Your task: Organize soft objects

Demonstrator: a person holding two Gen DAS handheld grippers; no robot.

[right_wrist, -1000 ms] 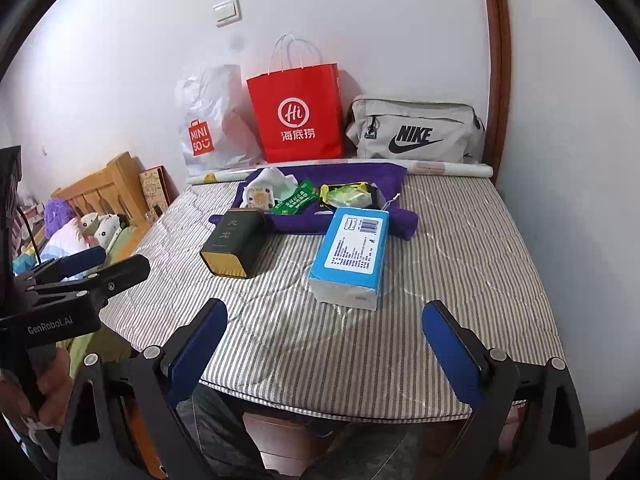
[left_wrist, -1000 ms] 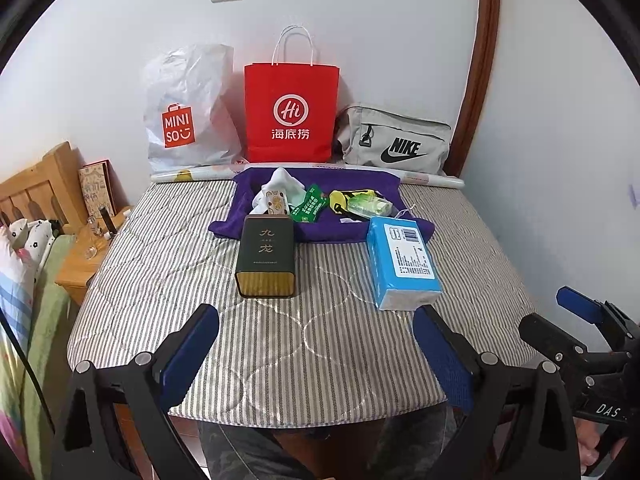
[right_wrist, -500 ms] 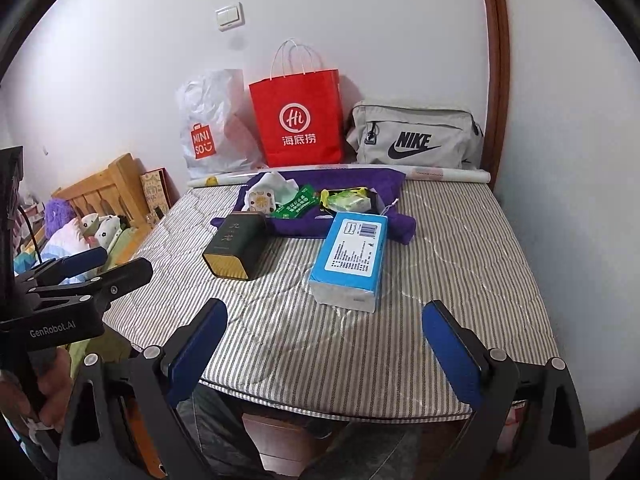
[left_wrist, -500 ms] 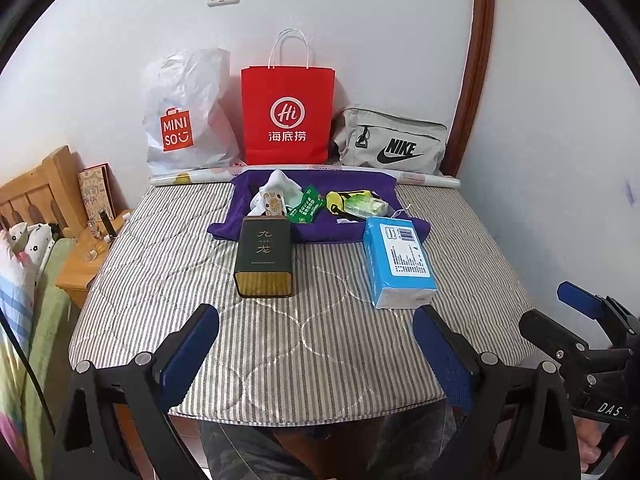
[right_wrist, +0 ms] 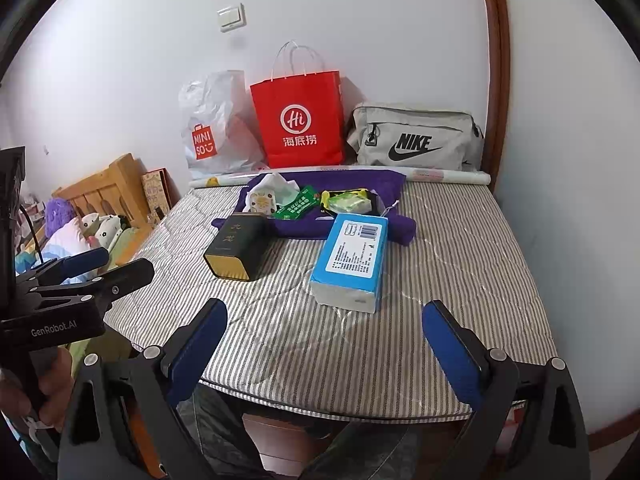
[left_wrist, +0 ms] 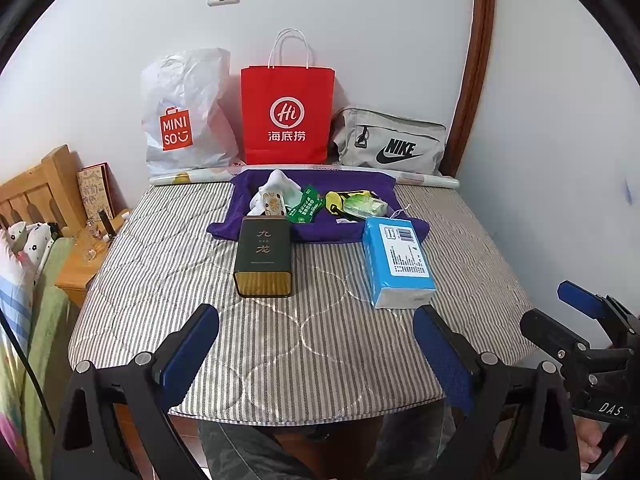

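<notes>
A blue tissue pack (left_wrist: pixel 398 262) (right_wrist: pixel 352 262) and a dark tea tin (left_wrist: pixel 264 262) (right_wrist: pixel 236 248) lie on the striped mattress (left_wrist: pixel 304 332). Behind them a purple cloth (left_wrist: pixel 360 188) (right_wrist: pixel 372 184) holds a white tissue packet (left_wrist: pixel 272 198), a green sachet (left_wrist: pixel 306 208) and a yellow-green pack (left_wrist: pixel 360 206). My left gripper (left_wrist: pixel 316 344) is open and empty above the mattress's front edge. My right gripper (right_wrist: pixel 324 340) is open and empty, also at the front edge, short of the tissue pack.
A white Miniso bag (left_wrist: pixel 184 116), a red paper bag (left_wrist: pixel 286 114) and a grey Nike bag (left_wrist: pixel 392 146) stand against the back wall, with a paper roll (left_wrist: pixel 424 178) in front. A wooden headboard (left_wrist: pixel 36 188) and a nightstand (left_wrist: pixel 80 264) are left. A wall is right.
Both grippers have drawn back slightly, so the objects look a little farther away. Nothing on the mattress has moved, and both grippers stay open.
</notes>
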